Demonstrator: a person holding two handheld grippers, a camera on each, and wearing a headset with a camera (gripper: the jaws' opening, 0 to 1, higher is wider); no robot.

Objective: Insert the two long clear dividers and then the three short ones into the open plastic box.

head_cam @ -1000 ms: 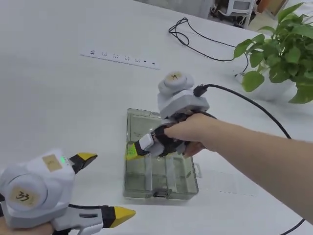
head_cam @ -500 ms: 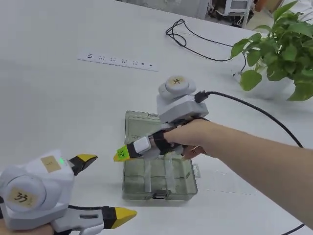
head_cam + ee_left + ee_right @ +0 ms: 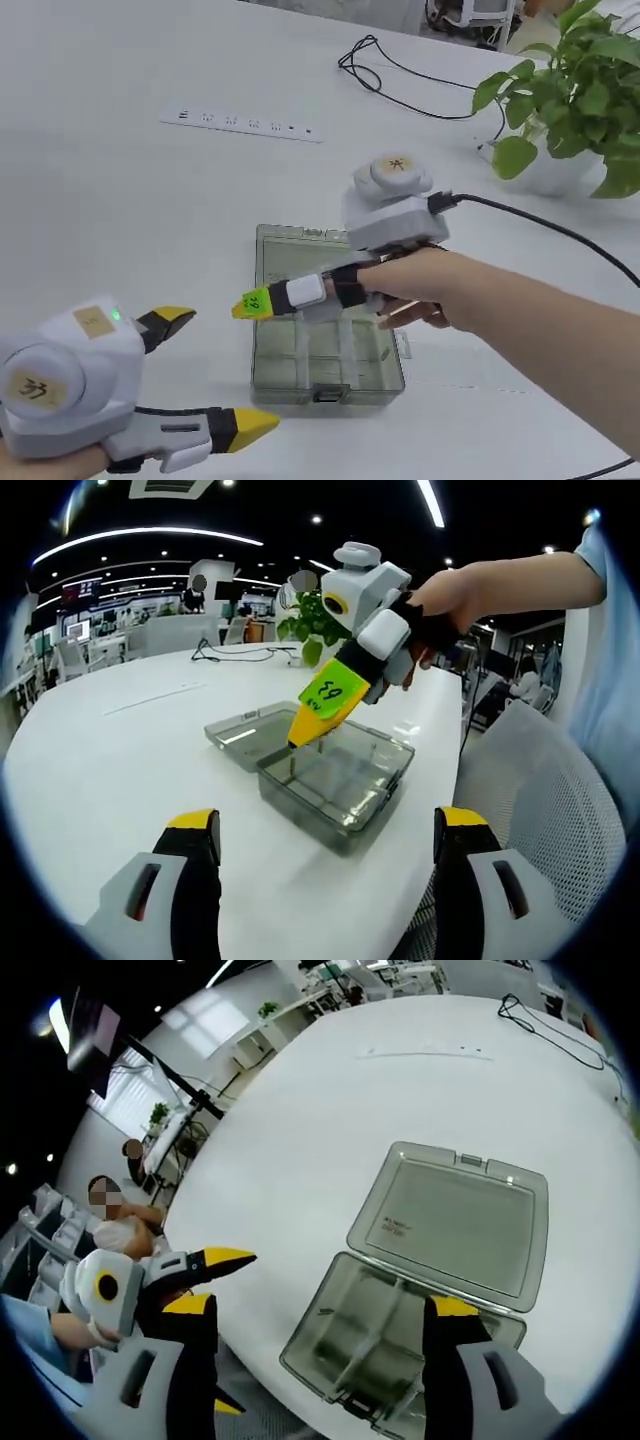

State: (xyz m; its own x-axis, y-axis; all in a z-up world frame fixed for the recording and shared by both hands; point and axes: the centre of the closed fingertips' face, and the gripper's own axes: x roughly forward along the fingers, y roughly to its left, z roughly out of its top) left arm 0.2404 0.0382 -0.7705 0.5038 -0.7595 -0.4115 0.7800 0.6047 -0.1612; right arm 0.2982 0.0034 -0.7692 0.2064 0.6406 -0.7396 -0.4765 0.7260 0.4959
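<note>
1. white workbench (image 3: 120, 200) surface is seen in a bright open-plan office. a power strip (image 3: 245, 127) lies at the far side and a leafy plant (image 3: 580, 90) stands at the far right, both well apart from the work.
2. the open plastic box (image 3: 285, 392) is set mid-bench, just ahead of the person. its lid (image 3: 290, 250) is folded flat toward the far side, so the inside can be reached from above.
3. two long clear dividers (image 3: 301, 355) are seen standing upright inside the box, side by side, running near to far. whether any short ones are fitted across them cannot be told, as the clear plastic is hard to read.
4. the right gripper (image 3: 322, 1308) is held above the box and pointed left. its jaws are spread wide with nothing between them, so it is judged to be free for fetching the next piece.
5. the left gripper (image 3: 225, 370) is held low at the near left, apart from the box, its jaws likewise spread and empty. it is judged to be kept out of the working side, yet near enough for the box to be steadied if needed.
</note>
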